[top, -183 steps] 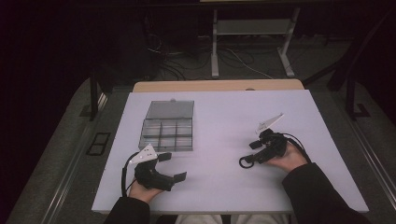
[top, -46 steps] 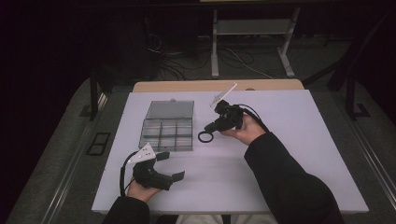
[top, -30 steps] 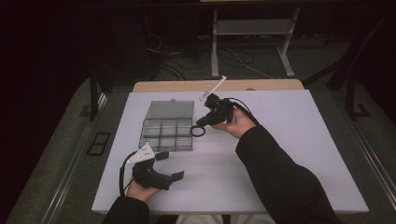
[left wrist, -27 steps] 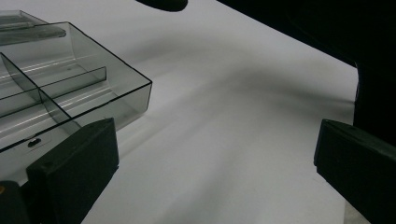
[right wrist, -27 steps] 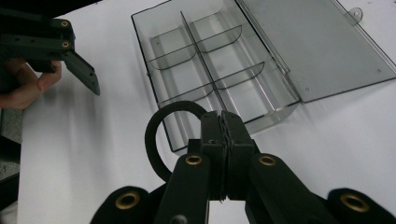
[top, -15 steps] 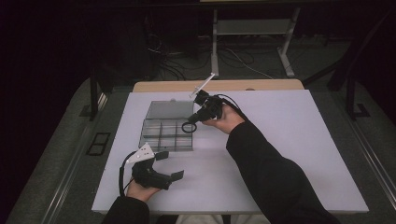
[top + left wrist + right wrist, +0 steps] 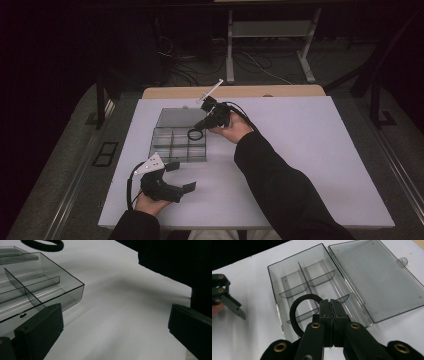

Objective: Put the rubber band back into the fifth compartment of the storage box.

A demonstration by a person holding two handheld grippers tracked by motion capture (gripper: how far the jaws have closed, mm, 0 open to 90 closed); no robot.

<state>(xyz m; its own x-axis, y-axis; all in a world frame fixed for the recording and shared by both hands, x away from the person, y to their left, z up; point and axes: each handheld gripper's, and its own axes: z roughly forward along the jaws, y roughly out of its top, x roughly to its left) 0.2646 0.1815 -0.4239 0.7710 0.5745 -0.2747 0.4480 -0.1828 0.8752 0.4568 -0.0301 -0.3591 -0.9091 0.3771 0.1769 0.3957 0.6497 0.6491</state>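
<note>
one left gripper [image 7: 179, 176], jaws apart and empty, rests near the table [image 7: 320, 165] edge; one clear divided box [image 7: 172, 145] with its lid open; one black ring [image 7: 195, 134], pinched in the right gripper [image 7: 201, 126], has travelled from mid-table to above the compartments, likely ready for dropping in.

The right gripper [image 7: 200, 128] is stretched forward on a long dark-sleeved arm, its jaws pressed tight together on a black ring [image 7: 299, 312] that hangs out to one side of them. The left gripper [image 7: 180, 176] sits low near the person's body, held in the hand, its jaws spread wide with nothing between them.
</note>
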